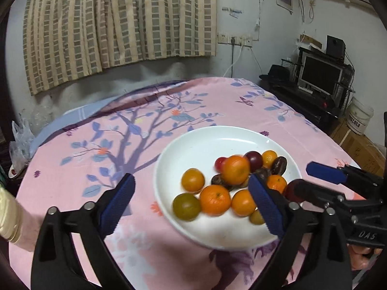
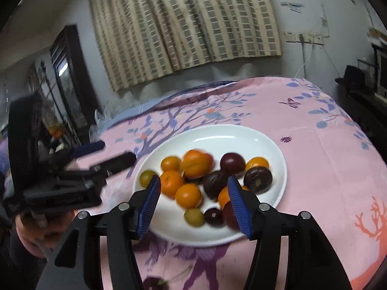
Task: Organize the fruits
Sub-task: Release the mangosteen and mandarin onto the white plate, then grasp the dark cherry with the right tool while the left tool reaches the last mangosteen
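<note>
A heap of small round fruits (image 1: 235, 172), orange, dark purple, red and olive-green, lies on a round white ceramic plate (image 1: 205, 140) near the middle of a table under a pink cloth printed with blue-leaved branches (image 1: 135, 125). The left gripper (image 1: 193, 207) hangs above the plate's near-left rim, jaws spread wide and empty. The right gripper (image 2: 194, 207) hovers over the plate's near edge, jaws partly apart, gripping nothing.
</note>
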Demonstrator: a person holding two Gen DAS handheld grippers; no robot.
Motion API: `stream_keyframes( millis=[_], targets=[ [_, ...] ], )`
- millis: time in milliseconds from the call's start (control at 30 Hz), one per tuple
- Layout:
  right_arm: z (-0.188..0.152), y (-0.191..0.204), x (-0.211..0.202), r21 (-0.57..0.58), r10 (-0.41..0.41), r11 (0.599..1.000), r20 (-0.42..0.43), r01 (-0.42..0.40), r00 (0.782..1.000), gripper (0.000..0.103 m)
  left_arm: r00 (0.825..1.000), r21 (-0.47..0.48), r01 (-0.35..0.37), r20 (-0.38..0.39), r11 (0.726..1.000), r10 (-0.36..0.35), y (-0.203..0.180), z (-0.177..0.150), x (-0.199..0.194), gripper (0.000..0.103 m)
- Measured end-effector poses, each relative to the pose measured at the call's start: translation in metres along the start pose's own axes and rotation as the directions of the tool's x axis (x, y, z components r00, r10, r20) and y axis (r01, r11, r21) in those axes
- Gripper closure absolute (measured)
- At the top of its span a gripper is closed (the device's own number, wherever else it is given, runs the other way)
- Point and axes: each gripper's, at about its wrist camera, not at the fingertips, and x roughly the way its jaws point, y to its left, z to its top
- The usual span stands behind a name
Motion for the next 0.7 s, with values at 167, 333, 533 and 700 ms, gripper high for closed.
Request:
stream_keyframes(
  millis=[167, 333, 533, 700],
  targets=[
    [-0.027, 0.032, 0.001, -0.110, -0.006, 0.994, -0.145, -0.010, 0.989, 0.045, 1.000, 0.004, -0.028, 0.011, 1.000, 0.028, 0.018, -0.030, -0.030, 0.005],
    [-0.051, 0.051, 0.013, -0.167, 0.003, 0.985, -0.272, -0.051, 0.962, 0.045, 0.997, 0.000, -0.079, -0.025, 0.997, 0.079, 0.030, -0.066, -0.038, 0.005],
    [-0.063, 0.060, 0.013, -0.217, -0.015, 0.975, -0.303, -0.054, 0.953, 0.044, 0.995, -0.016, -0.070, -0.073, 0.997, 0.069, 0.036, -0.084, -0.042, 0.005],
    [-0.075, 0.059, 0.011, -0.225, -0.013, 0.972, -0.334, -0.067, 0.942, 0.044, 0.995, -0.022, -0.072, -0.075, 0.997, 0.070, 0.036, -0.087, -0.043, 0.005]
  ],
)
